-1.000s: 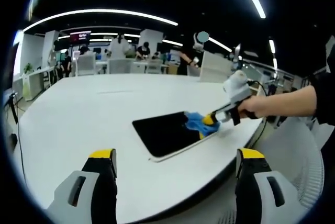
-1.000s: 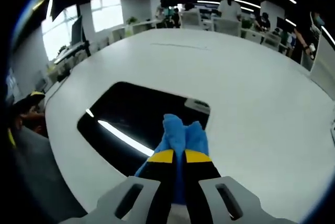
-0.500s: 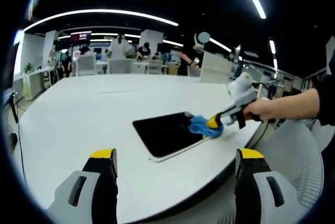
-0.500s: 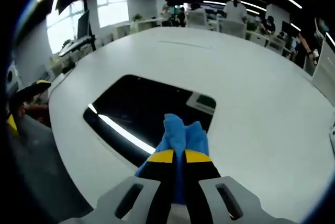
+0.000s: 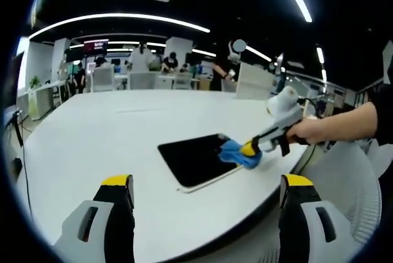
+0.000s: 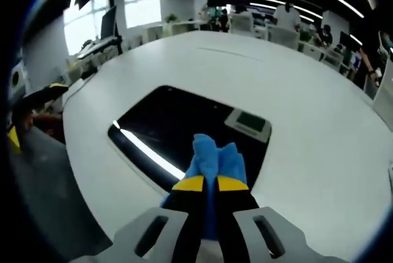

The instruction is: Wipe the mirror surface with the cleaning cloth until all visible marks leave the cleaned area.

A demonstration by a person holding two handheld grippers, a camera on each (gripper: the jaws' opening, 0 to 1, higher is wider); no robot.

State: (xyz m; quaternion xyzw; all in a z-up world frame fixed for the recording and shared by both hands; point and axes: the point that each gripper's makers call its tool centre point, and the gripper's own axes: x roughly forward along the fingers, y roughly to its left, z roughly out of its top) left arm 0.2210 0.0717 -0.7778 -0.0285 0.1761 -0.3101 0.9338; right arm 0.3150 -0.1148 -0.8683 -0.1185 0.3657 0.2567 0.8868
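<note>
Open-plan office behind, ceiling light strips overhead, and a big white round-edged table [image 5: 110, 134] up front. On it lies the mirror [image 5: 195, 160], a flat dark rectangle with rounded corners and a pale edge, glossy enough to throw back a bright light streak in the right gripper view [image 6: 184, 134]. A hand [image 5: 310, 131] reaches in from the right of the left gripper view, arm stretched level over the table edge, holding the right gripper [image 5: 248, 149] angled down at the mirror's near corner. Its yellow-tipped jaws are clamped tight on the cloth [image 6: 214, 157], a soft blue bunched wad pressed onto the glass at that corner. Left gripper [image 5: 206, 189] hangs back off the table edge, jaws spread wide with nothing between them, well apart from the mirror.
</note>
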